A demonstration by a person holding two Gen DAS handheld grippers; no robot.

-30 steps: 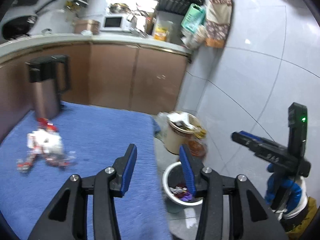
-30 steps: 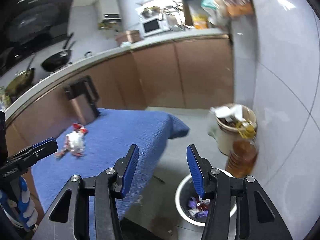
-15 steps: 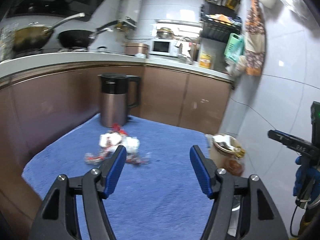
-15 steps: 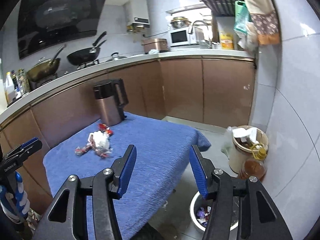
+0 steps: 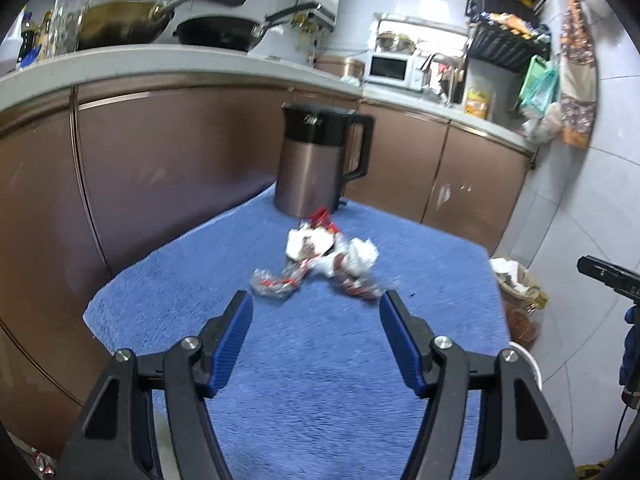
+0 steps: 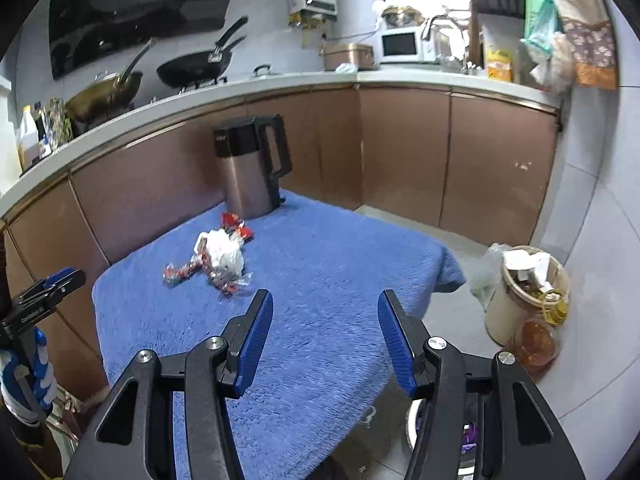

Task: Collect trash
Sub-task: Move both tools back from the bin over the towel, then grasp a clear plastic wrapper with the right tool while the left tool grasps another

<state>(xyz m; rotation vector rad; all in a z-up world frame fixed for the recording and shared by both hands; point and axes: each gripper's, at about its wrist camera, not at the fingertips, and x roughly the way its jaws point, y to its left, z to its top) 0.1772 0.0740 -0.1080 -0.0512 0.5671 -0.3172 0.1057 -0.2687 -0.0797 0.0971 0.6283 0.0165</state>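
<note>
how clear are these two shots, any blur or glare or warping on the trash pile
Left wrist view: the wrapper pile is smeared by motion blur, while the kettle stays fairly sharp. Right wrist view: the pile reads crisper. Both views: fisheye bends the counter edge, with dark corners.

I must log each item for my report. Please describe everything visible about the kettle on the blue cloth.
The kettle stands upright at the far edge of the blue cloth, in front of the brown cabinets. Its body looks like brushed brownish metal; lid, top band and handle are black, apparently plastic. The lid is closed. A red wrapper lies right at its base.
</note>
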